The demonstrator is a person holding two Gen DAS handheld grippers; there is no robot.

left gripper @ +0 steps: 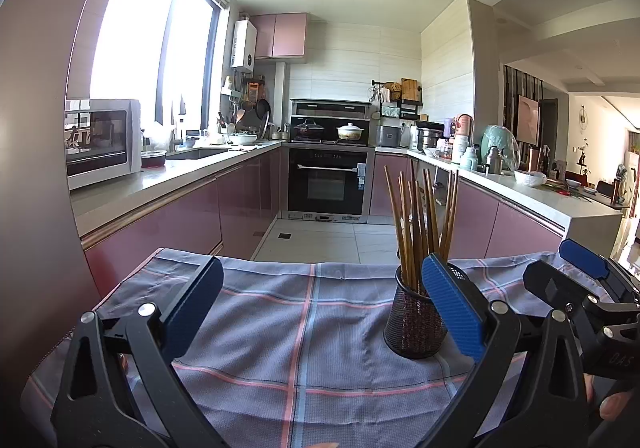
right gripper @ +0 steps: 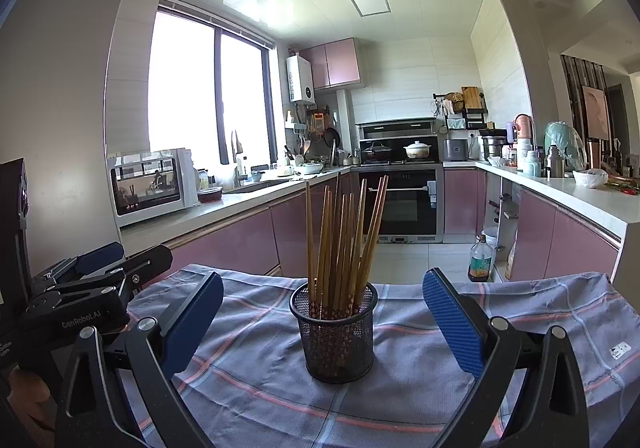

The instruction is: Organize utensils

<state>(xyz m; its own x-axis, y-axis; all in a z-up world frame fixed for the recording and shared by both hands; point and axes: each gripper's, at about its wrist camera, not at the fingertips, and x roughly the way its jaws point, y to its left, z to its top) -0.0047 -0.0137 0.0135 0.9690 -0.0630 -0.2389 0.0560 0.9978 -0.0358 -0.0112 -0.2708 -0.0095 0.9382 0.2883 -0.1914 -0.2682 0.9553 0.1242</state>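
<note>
Currently the right gripper (right gripper: 323, 322) is hovering spread wide and empty, mesh holder (right gripper: 335, 332) of chopsticks (right gripper: 340, 236) sitting straight ahead between its fingers; left gripper (left gripper: 322, 312) is likewise gaping, and clipping the tall sticks risks tipping the holder

"GenRobot.AI": white lettering on the black body of the left gripper (right gripper: 120, 264), right wrist view. "DAS", possibly partial: faint lettering on the right gripper (left gripper: 582, 260) body, left wrist view.
</note>
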